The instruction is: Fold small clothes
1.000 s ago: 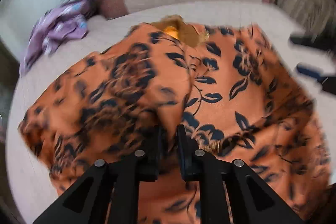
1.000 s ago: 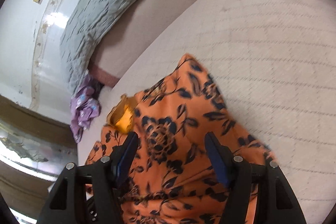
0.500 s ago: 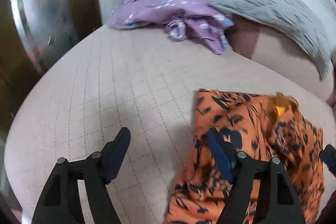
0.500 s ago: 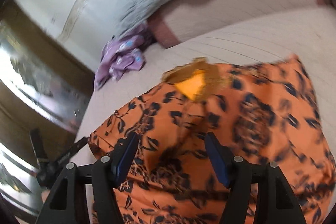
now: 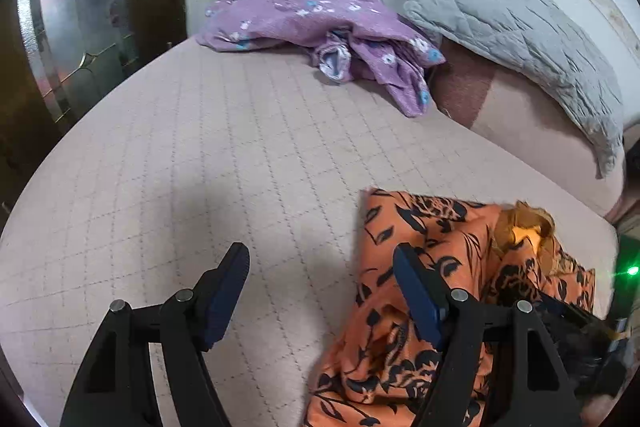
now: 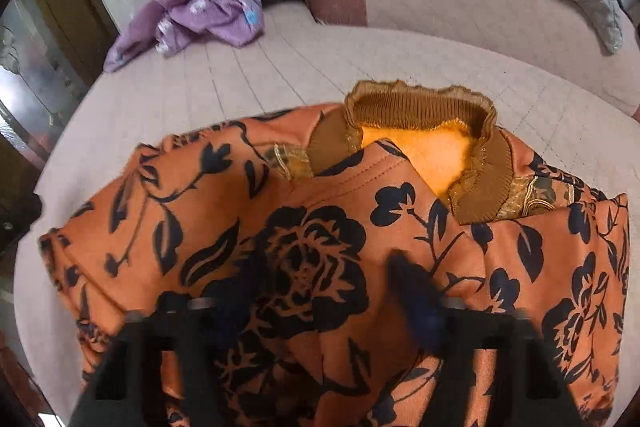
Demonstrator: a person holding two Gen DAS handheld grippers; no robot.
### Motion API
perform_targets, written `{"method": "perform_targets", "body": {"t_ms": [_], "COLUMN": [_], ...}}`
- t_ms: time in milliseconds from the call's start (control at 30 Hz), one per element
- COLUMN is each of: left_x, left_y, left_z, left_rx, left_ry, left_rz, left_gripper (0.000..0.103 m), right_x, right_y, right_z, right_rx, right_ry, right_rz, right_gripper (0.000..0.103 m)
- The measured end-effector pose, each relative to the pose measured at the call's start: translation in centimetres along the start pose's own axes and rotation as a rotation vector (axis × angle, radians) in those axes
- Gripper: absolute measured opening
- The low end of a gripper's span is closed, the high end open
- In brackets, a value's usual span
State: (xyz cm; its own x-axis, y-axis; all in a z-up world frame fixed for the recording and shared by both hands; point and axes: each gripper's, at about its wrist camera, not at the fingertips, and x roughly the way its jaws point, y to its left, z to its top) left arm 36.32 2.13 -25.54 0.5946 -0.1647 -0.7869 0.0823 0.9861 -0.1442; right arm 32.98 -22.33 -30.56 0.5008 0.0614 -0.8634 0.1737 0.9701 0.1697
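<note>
In the left wrist view, the left gripper is spread wide with nothing between its fingers over the quilted pink bed; the orange floral jacket lies at lower right, a purple garment at upper centre. In the right wrist view, the right gripper, blurred, also stands spread above the jacket, which fills the lower frame, its brown ribbed collar toward the top.

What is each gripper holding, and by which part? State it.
Nothing is held. The left gripper is open over the bed; the right gripper, blurred, is open above the orange jacket.
</note>
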Motion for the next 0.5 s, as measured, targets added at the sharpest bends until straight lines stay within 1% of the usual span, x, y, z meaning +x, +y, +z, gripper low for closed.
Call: {"method": "perform_targets", "body": {"t_ms": [33,67,200,267,333,400,467,500], "left_x": [0.1,0.2,-0.1,-0.4,-0.5,-0.4,-0.2,-0.1], "left_y": [-0.3,-0.7,-1.9,-2.7,-3.5,-4.3,-5.1,-5.4], "left_z": [-0.1,-0.3,-0.9,-1.2,-1.5,-1.8,-2.2,-2.3], "left_rx": [0.012,0.028,0.065,0.087,0.115,0.137,0.158,0.168], "left_ry": [0.002,0.005,-0.004,-0.018,-0.023,-0.021,-0.015,-0.012], "left_rz": [0.0,0.004,0.004,0.005,-0.004,-0.003,0.002,0.002], "left_gripper": [0.075,0.075,0.075,0.075,0.075,0.075,0.075,0.075], "right_x": [-1.0,-1.9,-7.5,-10.0,-11.1,-12.0,-12.0,-11.7], "right_y": [-0.7,-1.2,-5.8,-9.2,-11.5,-14.5,-17.0,-18.4], "right_z": [-0.1,-0.3,-1.5,-2.7,-3.7,-5.6,-7.4,-8.5], "right_rx": [0.009,0.017,0.091,0.152,0.206,0.258,0.31,0.344], "right_ry": [-0.015,-0.034,-0.145,-0.19,-0.197,-0.196,-0.173,-0.148], "right_rz": [-0.001,0.004,-0.009,-0.008,-0.018,-0.039,-0.016,0.022], "right_gripper": [0.006,0.005,0.004,0.004,0.004,0.003,0.004,0.004]}}
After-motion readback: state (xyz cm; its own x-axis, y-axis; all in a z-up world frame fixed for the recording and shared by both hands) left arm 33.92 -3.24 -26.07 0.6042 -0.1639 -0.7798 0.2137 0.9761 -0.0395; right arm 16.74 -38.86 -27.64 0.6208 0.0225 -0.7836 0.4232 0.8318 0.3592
